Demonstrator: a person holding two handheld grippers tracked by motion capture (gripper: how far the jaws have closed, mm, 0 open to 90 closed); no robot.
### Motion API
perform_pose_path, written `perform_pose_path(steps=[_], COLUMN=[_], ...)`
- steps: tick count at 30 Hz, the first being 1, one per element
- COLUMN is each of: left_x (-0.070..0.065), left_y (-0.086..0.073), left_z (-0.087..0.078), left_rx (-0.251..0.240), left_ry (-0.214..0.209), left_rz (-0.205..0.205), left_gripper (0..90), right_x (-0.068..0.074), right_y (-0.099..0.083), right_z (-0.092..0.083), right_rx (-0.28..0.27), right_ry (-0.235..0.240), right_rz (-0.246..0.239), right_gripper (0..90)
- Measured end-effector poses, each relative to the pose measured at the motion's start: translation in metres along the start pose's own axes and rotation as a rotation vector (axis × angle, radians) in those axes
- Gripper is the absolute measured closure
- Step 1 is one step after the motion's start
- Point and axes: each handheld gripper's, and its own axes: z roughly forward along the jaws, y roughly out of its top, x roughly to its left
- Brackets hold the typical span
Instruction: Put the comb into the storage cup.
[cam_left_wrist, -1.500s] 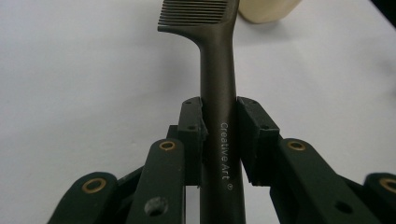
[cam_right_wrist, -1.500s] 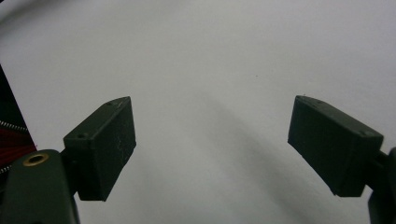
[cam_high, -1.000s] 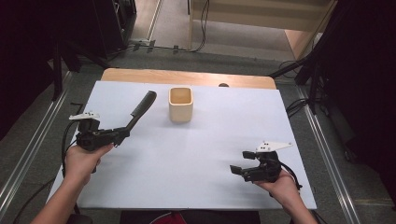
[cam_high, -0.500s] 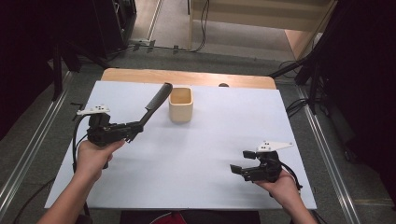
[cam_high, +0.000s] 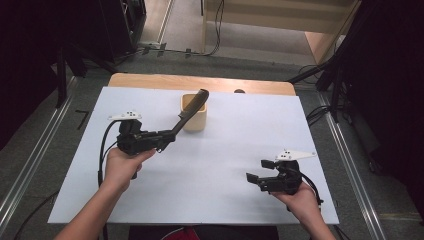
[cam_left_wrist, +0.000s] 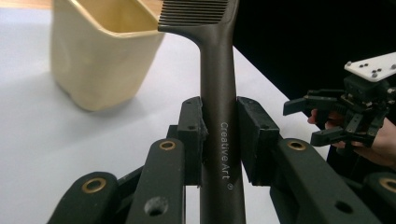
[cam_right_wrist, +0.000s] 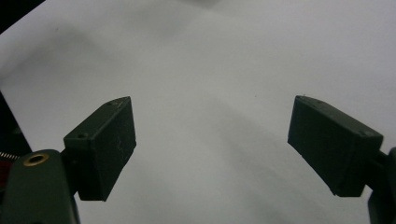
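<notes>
A dark brown comb (cam_high: 190, 110) is clamped by its handle in my left gripper (cam_high: 167, 136), which is shut on it. The comb slants up and away, and its toothed end lies over the rim of a beige cup (cam_high: 199, 121) at the back middle of the table. In the left gripper view the pads press both sides of the comb's handle (cam_left_wrist: 219, 93), with the cup (cam_left_wrist: 100, 51) just beyond at upper left. My right gripper (cam_high: 256, 171) rests near the front right, open and with nothing in it. The right gripper view has its pads (cam_right_wrist: 105, 140) wide apart over bare white surface.
A white sheet (cam_high: 240, 125) covers the table, with a wooden strip (cam_high: 150, 80) along the far edge. Metal rails and cables run on the floor on both sides. The right gripper (cam_left_wrist: 306, 120) appears far off in the left gripper view.
My left gripper has carried the comb to the right and slightly up, from the left side of the table until the comb's toothed end is over the cup. The right gripper has stayed still.
</notes>
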Motion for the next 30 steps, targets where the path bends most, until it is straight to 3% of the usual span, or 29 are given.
perform_pose_path(steps=[1, 2, 4, 9, 14, 30], left_x=[0.000, -0.002, -0.005, -0.013, -0.017, -0.024], left_y=[0.000, 0.000, 0.000, -0.001, -0.003, -0.012], left_z=[0.000, 0.004, 0.011, 0.028, 0.039, 0.062], left_rx=[0.000, 0.003, 0.007, 0.009, 0.010, -0.022], left_ry=[0.000, 0.001, -0.011, -0.031, -0.039, -0.039], left_rz=[0.000, 0.002, 0.000, -0.001, 0.003, -0.006], left_gripper=[73.4, 73.3, 73.3, 73.4, 73.4, 73.3], right_x=[0.000, 0.004, 0.008, 0.016, 0.019, 0.023], right_y=[0.000, 0.003, 0.006, 0.013, 0.017, 0.036], right_z=[0.000, -0.001, -0.001, 0.000, 0.003, 0.004], right_rx=[0.000, 0.000, -0.009, -0.011, -0.018, -0.070], right_ry=[0.000, -0.040, -0.068, -0.097, -0.074, -0.060], right_rz=[0.000, -0.002, -0.003, 0.035, 0.078, 0.132], right_gripper=[13.6, 13.6, 13.6, 13.6, 13.6, 18.4])
